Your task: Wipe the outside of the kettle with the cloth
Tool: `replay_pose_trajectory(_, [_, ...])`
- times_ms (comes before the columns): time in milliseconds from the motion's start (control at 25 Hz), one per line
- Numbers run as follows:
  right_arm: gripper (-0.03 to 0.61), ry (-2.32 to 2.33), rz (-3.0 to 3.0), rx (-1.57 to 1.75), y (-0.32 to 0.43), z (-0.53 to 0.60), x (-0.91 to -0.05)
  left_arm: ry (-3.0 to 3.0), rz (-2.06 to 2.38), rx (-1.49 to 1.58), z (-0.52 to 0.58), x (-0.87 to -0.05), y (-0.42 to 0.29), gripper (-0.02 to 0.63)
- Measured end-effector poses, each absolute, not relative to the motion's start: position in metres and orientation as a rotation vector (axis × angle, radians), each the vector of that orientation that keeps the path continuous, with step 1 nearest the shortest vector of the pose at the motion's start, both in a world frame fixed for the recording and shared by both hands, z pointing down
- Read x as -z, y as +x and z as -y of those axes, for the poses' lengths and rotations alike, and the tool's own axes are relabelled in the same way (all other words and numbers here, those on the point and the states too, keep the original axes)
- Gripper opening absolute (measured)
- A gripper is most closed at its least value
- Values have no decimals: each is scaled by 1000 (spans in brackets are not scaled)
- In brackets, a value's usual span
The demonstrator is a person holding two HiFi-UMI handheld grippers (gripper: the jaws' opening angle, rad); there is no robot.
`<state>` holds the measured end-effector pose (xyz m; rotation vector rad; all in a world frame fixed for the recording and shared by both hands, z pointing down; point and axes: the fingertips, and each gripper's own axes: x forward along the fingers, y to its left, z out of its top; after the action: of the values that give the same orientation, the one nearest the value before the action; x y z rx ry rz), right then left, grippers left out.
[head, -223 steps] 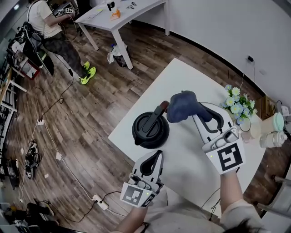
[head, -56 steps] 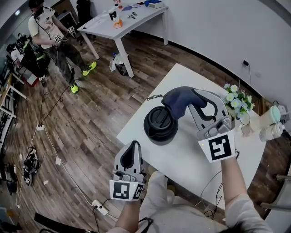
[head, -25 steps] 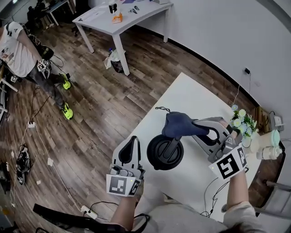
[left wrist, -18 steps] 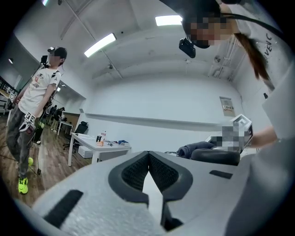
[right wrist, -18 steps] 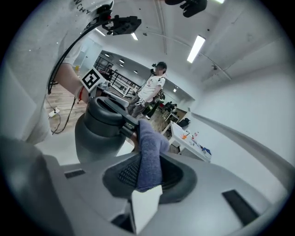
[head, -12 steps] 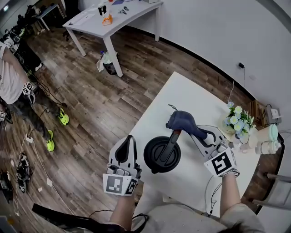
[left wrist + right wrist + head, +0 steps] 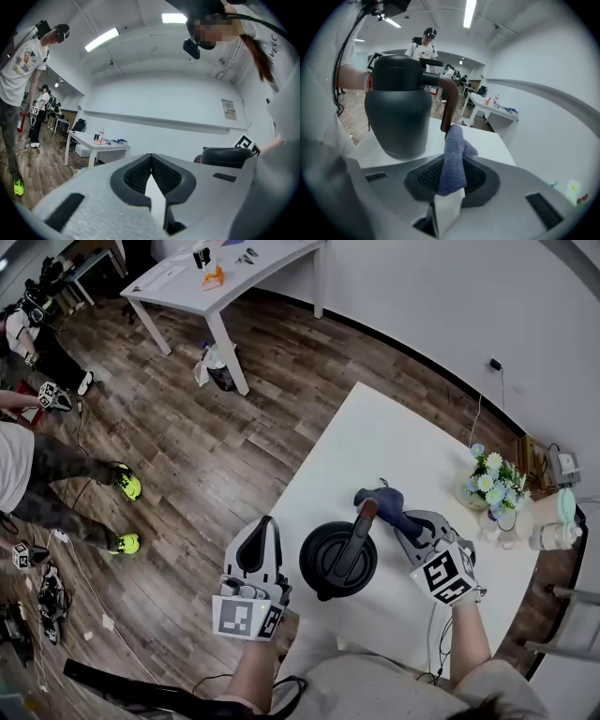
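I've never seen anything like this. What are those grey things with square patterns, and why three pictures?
There is no robot here: a person holds a hand-held gripper in each hand. The top-down picture comes from a camera on the person's head. The other two come from cameras riding on each gripper, looking along its jaws. On the white table are a black kettle and some flowers. The right gripper has its jaws shut on a blue cloth, close to the kettle's handle. The left gripper is shut and empty.
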<state>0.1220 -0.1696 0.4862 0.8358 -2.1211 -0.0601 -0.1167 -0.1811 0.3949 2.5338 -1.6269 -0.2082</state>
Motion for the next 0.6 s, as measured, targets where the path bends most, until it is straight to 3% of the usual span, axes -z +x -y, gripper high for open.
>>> replay_pose_trajectory(160, [66,1112,2138,185,143,183,-417,2568,1604,218,184,-384,-114,8])
replay_pose_trajectory(360, [66,1278,2430,435,107,180,-287,2602,1606,239,186,-369,-114,8])
replay_pose_trajectory(480, [66,1075,2590,584,54,164,-261,2613,1621,252,182,-364,-114,8])
replay_pose_trajectory(600, [66,700,2595,710,5,128,-291,2602,1648,241,168,-364,-113,8])
